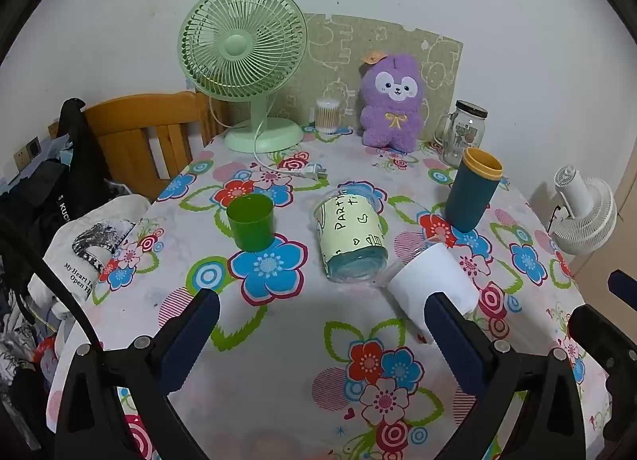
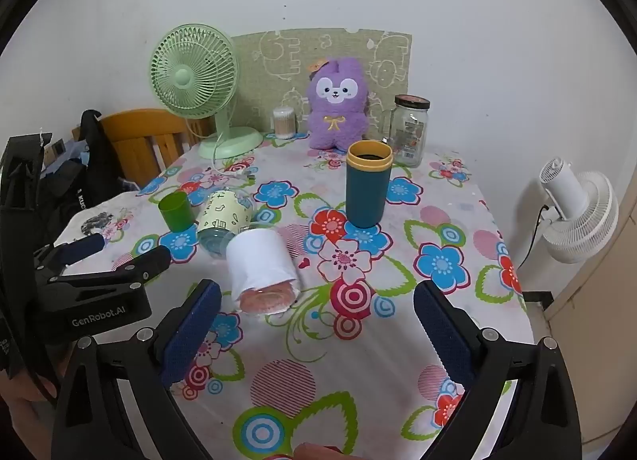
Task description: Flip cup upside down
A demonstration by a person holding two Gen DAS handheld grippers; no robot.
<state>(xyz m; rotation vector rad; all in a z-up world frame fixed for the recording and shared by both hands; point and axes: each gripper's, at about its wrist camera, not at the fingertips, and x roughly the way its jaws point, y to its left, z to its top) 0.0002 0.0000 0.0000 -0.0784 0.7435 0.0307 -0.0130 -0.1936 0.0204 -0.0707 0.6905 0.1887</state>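
On the flowered tablecloth stand an upright green cup (image 1: 251,222) (image 2: 176,211) and an upright teal cup with a yellow rim (image 1: 473,189) (image 2: 368,183). A clear cup with a pale yellow printed sleeve (image 1: 352,239) (image 2: 224,218) lies on its side. A cup with a white sleeve (image 1: 432,284) (image 2: 260,265) also lies on its side, base toward me. My left gripper (image 1: 322,312) (image 2: 115,249) is open and empty, near the white cup. My right gripper (image 2: 316,304) is open and empty, just right of the white cup.
A green desk fan (image 1: 243,61), a cotton-swab jar (image 1: 327,114), a purple plush toy (image 1: 394,97) and a glass jar (image 1: 466,129) stand at the table's back. A wooden chair (image 1: 147,133) with bags is left. A white fan (image 1: 585,213) is right.
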